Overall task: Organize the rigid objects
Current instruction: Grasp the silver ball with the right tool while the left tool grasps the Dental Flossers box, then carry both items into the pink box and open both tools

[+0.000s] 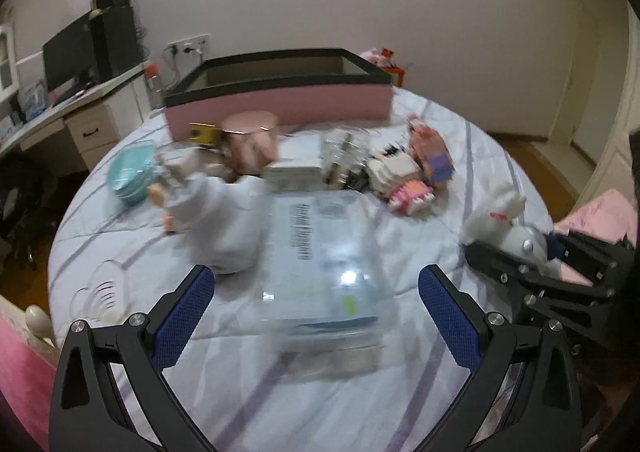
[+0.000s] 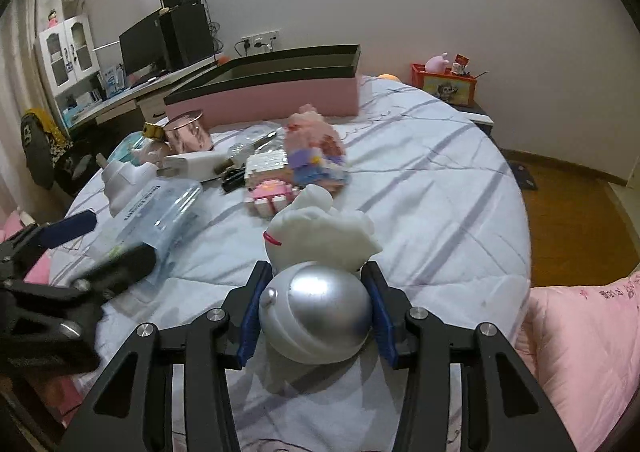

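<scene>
My right gripper (image 2: 316, 292) is shut on a white rabbit figure with a silver dome base (image 2: 316, 304), held low over the bed; it also shows in the left wrist view (image 1: 516, 228). My left gripper (image 1: 316, 292) is open, its blue pads either side of a clear plastic box (image 1: 324, 252) lying on the bedspread; the box is blurred. That box also shows in the right wrist view (image 2: 160, 208). A large pink box with a black rim (image 1: 280, 92) stands open at the far side of the bed.
On the bed lie a pink block figure (image 2: 312, 148), a white charger (image 2: 192, 164), a rose metal cup (image 2: 188, 132), a teal lid (image 1: 132, 172) and a white doll (image 1: 216, 208). A desk with a monitor (image 2: 140, 44) stands left. A pink quilt (image 2: 580, 332) lies right.
</scene>
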`<move>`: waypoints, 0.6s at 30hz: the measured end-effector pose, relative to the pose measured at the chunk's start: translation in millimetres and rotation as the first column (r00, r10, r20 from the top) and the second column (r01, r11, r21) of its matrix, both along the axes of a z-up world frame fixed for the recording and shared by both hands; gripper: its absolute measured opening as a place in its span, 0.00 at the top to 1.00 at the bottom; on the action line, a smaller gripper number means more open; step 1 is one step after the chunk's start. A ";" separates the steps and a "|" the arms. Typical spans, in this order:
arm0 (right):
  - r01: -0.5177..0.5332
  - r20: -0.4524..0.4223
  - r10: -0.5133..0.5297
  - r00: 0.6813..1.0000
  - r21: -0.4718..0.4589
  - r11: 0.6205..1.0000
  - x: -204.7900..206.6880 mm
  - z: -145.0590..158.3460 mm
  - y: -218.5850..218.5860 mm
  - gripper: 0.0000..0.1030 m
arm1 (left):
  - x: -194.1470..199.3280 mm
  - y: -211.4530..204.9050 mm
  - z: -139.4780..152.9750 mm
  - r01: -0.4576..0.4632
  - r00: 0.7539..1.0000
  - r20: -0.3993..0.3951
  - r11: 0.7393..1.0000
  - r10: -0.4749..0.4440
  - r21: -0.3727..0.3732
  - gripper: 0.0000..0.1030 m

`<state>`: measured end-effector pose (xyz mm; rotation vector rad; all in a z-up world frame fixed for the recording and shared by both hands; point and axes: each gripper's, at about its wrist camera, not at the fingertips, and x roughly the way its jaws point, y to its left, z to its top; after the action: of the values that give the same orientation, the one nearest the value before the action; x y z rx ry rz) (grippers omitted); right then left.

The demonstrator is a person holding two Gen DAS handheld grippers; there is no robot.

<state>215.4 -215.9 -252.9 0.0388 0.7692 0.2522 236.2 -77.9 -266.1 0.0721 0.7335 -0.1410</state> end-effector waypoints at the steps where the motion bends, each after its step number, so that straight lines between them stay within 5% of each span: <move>1: 0.000 0.000 0.000 1.000 0.004 1.000 0.7 0.0 -0.7 0.54 | 4.1 -4.8 -4.7 -0.013 1.000 -0.008 0.999 0.013 0.032 0.01; 3: 0.000 0.002 0.000 1.000 0.005 1.000 3.2 -0.3 -0.9 0.54 | 11.3 -6.8 -11.7 -0.020 0.999 -0.032 0.998 0.022 0.065 0.06; 7: -0.001 0.010 0.001 1.000 0.005 1.000 7.0 -1.2 -1.5 0.54 | 17.9 -1.8 -11.7 -0.007 0.998 -0.064 1.000 0.009 0.022 0.40; 18: 0.021 0.043 -0.022 0.999 0.032 0.999 -0.5 14.0 -1.5 0.54 | -10.9 3.2 32.2 0.072 0.995 0.074 0.997 -0.072 0.007 0.41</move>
<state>215.0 -217.4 -238.9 0.0713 0.7217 0.2437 225.3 -74.7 -233.9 0.1074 0.6574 -0.2049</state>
